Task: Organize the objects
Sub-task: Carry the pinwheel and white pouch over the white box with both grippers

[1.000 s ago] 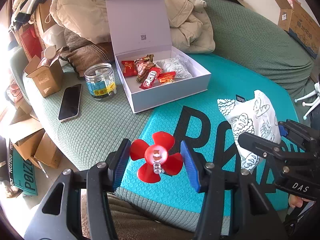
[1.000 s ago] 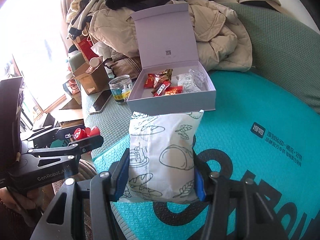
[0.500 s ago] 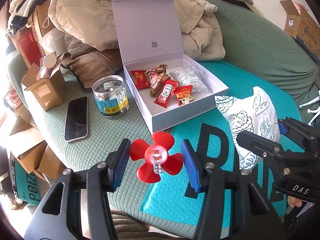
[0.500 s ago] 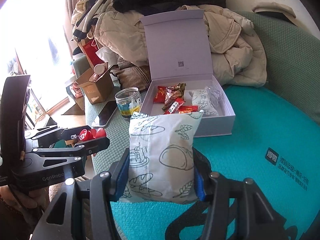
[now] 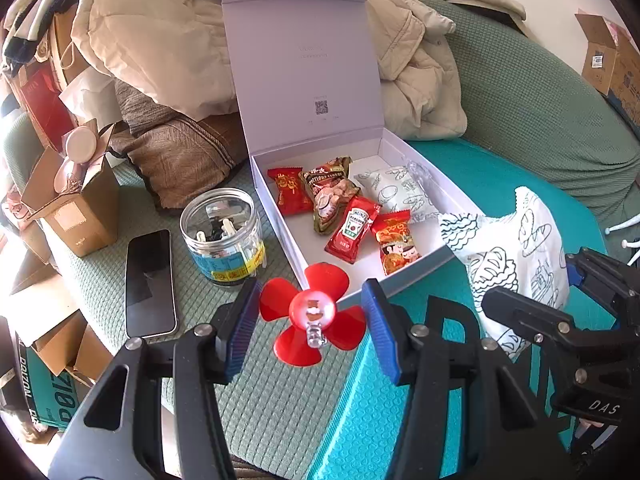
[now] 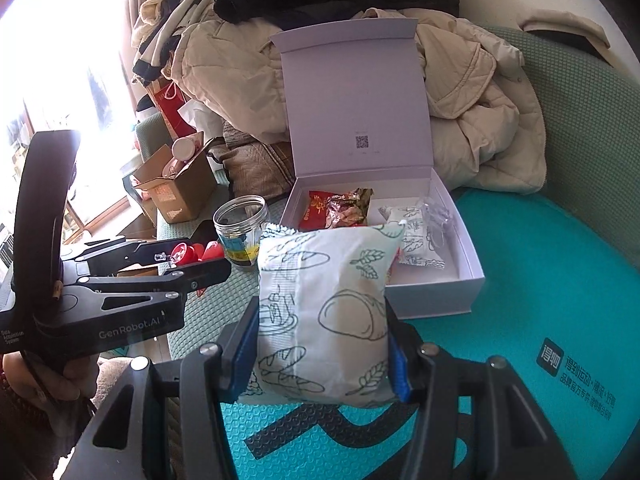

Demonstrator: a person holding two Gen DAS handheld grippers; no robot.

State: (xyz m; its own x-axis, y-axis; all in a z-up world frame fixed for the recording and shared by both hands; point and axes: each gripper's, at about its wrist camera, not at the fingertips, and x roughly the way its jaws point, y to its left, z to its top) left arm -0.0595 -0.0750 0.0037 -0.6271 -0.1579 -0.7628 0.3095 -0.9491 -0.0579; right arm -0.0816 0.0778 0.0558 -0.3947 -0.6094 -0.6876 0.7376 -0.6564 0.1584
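Both jaws clamped: left gripper [image 5: 312, 318] on red propeller [image 5: 313, 312], right gripper [image 6: 322, 354] on bread packet [image 6: 324, 312], near the box's [image 6: 434, 298] front wall. Risks: thin blades slipping free; packet catching the rim.

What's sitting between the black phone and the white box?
A clear jar with a yellow-and-blue label stands between the phone and the white box, clearest in the left wrist view.

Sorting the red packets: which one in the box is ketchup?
The Heinz ketchup sachet, a narrow packet with a white label, lying between the brown snack pack and the red candy nearest the box's front.
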